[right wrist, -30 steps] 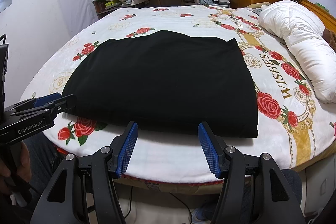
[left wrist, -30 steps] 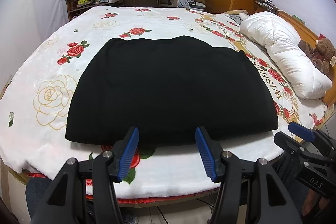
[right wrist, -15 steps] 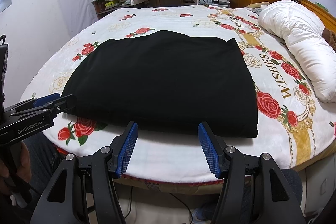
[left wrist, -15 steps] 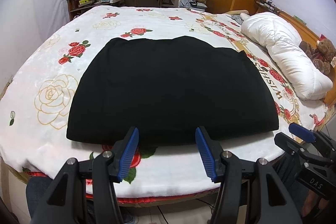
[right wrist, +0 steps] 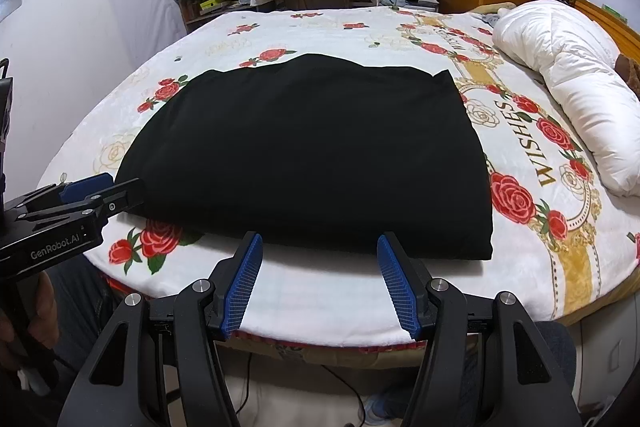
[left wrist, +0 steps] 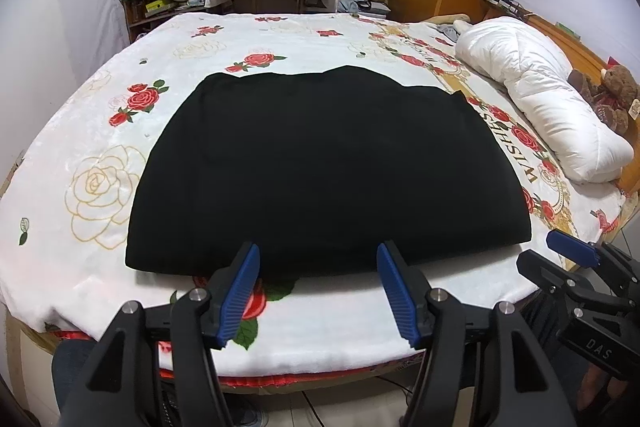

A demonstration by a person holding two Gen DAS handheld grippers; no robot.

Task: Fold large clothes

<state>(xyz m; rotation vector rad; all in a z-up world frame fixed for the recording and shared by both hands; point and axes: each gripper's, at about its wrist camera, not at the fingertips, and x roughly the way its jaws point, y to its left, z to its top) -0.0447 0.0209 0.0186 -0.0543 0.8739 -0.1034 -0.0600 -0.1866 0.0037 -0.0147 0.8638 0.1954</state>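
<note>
both grippers are black plastic with ribbed blue pads on the fingers [left wrist: 240, 291] and silver screws at the pivots. the left gripper [right wrist: 96, 193] reads "genrobot.ai" in white on its side, the right gripper [left wrist: 576, 259] reads "das" (small white letters). dark trousers below.

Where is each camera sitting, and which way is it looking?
Left wrist view: it sits on the left gripper, looking forward and down over the bed's near edge at the black garment; its own blue fingers, now opening with nothing between them, and the right gripper show.
Right wrist view: it sits on the right gripper, facing the same way; its open fingers, the left gripper and a hand show.
Both share the garment, the rose bedspread and the white duvet.
</note>
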